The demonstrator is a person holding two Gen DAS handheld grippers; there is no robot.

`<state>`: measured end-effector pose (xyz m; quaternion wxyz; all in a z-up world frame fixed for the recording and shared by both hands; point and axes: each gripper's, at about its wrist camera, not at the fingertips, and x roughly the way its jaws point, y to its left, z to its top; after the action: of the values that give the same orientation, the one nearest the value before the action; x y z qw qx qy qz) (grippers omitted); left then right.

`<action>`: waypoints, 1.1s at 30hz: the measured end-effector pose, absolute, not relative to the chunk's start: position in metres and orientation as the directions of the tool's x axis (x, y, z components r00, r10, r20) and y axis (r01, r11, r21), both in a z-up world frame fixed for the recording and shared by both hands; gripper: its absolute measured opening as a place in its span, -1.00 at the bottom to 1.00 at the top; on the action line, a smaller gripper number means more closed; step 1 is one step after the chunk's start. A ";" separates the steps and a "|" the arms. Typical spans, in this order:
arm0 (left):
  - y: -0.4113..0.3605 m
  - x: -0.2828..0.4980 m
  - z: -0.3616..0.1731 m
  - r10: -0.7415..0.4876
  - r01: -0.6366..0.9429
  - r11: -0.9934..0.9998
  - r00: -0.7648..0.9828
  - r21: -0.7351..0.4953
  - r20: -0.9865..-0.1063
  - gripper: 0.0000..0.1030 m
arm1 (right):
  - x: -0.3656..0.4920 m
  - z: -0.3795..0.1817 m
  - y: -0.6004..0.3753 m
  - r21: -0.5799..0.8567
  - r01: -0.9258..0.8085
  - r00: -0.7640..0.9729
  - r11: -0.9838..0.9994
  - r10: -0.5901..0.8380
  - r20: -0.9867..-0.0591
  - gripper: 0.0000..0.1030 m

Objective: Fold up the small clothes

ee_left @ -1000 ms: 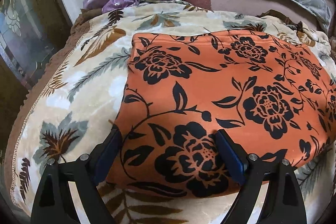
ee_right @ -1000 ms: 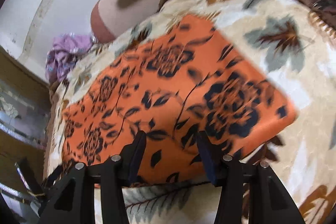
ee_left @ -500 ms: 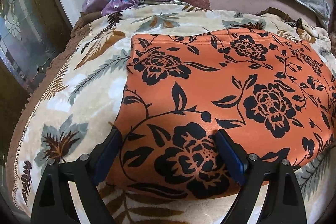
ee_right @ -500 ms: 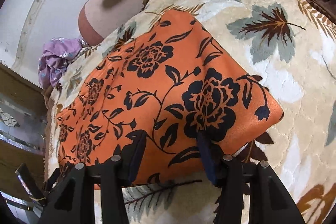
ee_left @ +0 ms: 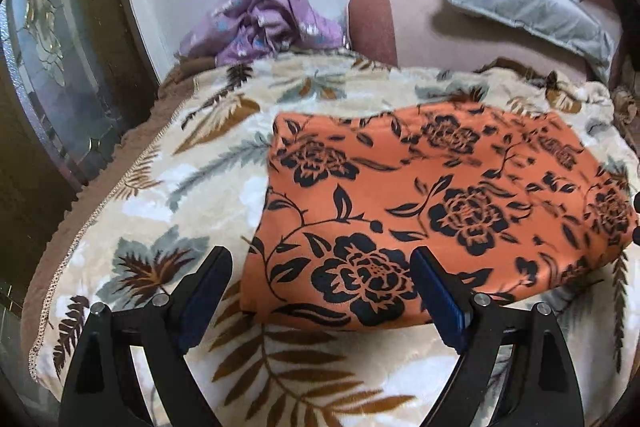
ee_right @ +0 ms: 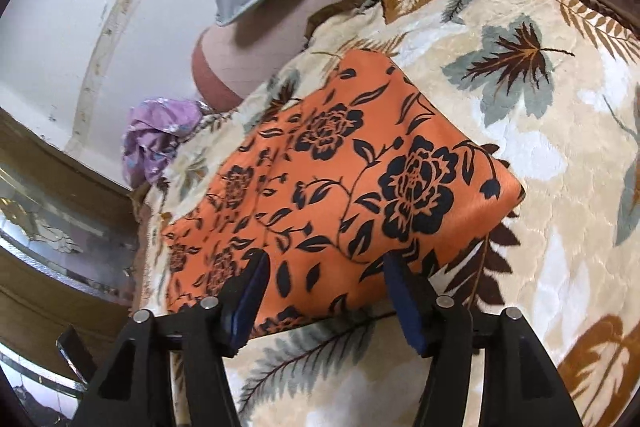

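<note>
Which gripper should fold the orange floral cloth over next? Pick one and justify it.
Probably the right gripper: its open jaws straddle the near edge of the orange floral cloth. The left gripper, also open, sits at the cloth's corner, one finger over the blanket.

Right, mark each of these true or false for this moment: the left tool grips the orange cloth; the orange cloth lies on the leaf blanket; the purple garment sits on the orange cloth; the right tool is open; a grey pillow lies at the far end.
1. The left tool grips the orange black-flowered folded cloth. False: its jaws are wide open, holding nothing.
2. That cloth lies on the cream leaf-patterned plush blanket. True.
3. The crumpled purple floral garment sits on the orange cloth. False: it lies apart, beyond the blanket, by the wall.
4. The right tool is open. True.
5. A grey pillow lies at the far end. True.
</note>
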<state>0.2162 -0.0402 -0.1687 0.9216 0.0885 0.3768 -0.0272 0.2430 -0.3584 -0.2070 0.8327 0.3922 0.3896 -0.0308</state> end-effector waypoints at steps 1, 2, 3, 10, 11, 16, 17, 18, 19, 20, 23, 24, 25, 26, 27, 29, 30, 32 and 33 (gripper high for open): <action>-0.040 0.212 -0.165 0.009 0.118 0.984 0.720 0.135 -0.693 0.76 | 0.239 -0.204 -0.358 0.637 0.348 0.704 0.688 0.257 -0.662 0.24; -0.039 0.209 -0.163 0.004 0.119 0.984 0.723 0.130 -0.691 0.76 | 0.236 -0.202 -0.357 0.640 0.343 0.709 0.688 0.257 -0.657 0.24; -0.039 0.206 -0.160 -0.001 0.120 0.985 0.724 0.125 -0.690 0.76 | 0.233 -0.199 -0.357 0.642 0.334 0.717 0.690 0.256 -0.648 0.25; -0.045 0.191 -0.155 -0.025 0.133 0.986 0.728 0.105 -0.685 0.76 | 0.214 -0.194 -0.350 0.653 0.318 0.733 0.687 0.258 -0.629 0.27; -0.046 0.191 -0.155 -0.024 0.137 0.984 0.731 0.111 -0.682 0.76 | 0.215 -0.194 -0.348 0.650 0.317 0.728 0.691 0.261 -0.633 0.27; -0.051 0.191 -0.158 -0.030 0.147 0.983 0.724 0.112 -0.690 0.76 | 0.218 -0.198 -0.349 0.648 0.312 0.721 0.695 0.271 -0.638 0.27; -0.051 0.191 -0.158 -0.028 0.146 0.983 0.725 0.114 -0.689 0.76 | 0.218 -0.198 -0.348 0.648 0.312 0.720 0.695 0.272 -0.638 0.27; -0.051 0.192 -0.158 -0.026 0.145 0.983 0.726 0.116 -0.687 0.76 | 0.219 -0.199 -0.348 0.650 0.313 0.720 0.693 0.273 -0.638 0.27; -0.052 0.193 -0.158 -0.025 0.145 0.983 0.728 0.117 -0.686 0.76 | 0.220 -0.199 -0.348 0.650 0.313 0.721 0.692 0.272 -0.638 0.27; -0.052 0.194 -0.157 -0.025 0.145 0.982 0.729 0.118 -0.684 0.76 | 0.221 -0.199 -0.349 0.649 0.314 0.721 0.693 0.270 -0.638 0.27; -0.053 0.199 -0.157 -0.023 0.145 0.982 0.730 0.122 -0.683 0.76 | 0.226 -0.198 -0.349 0.646 0.312 0.725 0.697 0.265 -0.636 0.27; -0.053 0.200 -0.157 -0.023 0.145 0.982 0.730 0.122 -0.683 0.76 | 0.229 -0.198 -0.349 0.644 0.311 0.725 0.699 0.264 -0.636 0.27; -0.053 0.203 -0.158 -0.022 0.144 0.982 0.730 0.123 -0.683 0.76 | 0.231 -0.198 -0.348 0.641 0.311 0.726 0.701 0.260 -0.637 0.27; -0.053 0.205 -0.158 -0.020 0.142 0.982 0.729 0.123 -0.684 0.76 | 0.232 -0.198 -0.348 0.640 0.311 0.727 0.703 0.258 -0.636 0.27; -0.053 0.206 -0.158 -0.018 0.140 0.982 0.728 0.123 -0.685 0.76 | 0.234 -0.199 -0.348 0.638 0.312 0.728 0.704 0.255 -0.637 0.27; -0.052 0.209 -0.159 -0.020 0.138 0.984 0.725 0.116 -0.689 0.76 | 0.237 -0.201 -0.348 0.643 0.314 0.727 0.699 0.259 -0.636 0.27; -0.052 0.210 -0.160 -0.022 0.138 0.984 0.722 0.112 -0.691 0.76 | 0.238 -0.203 -0.348 0.648 0.316 0.726 0.693 0.263 -0.635 0.27; -0.053 0.211 -0.160 -0.021 0.139 0.984 0.721 0.115 -0.693 0.76 | 0.239 -0.205 -0.347 0.651 0.315 0.724 0.690 0.268 -0.635 0.27; -0.053 0.211 -0.161 -0.019 0.139 0.983 0.721 0.118 -0.692 0.76 | 0.240 -0.206 -0.346 0.648 0.316 0.723 0.693 0.266 -0.637 0.27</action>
<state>0.2109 -0.0529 -0.1608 0.9242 0.0812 0.3708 -0.0428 0.2404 -0.3465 -0.2056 0.8417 0.3912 0.3718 -0.0148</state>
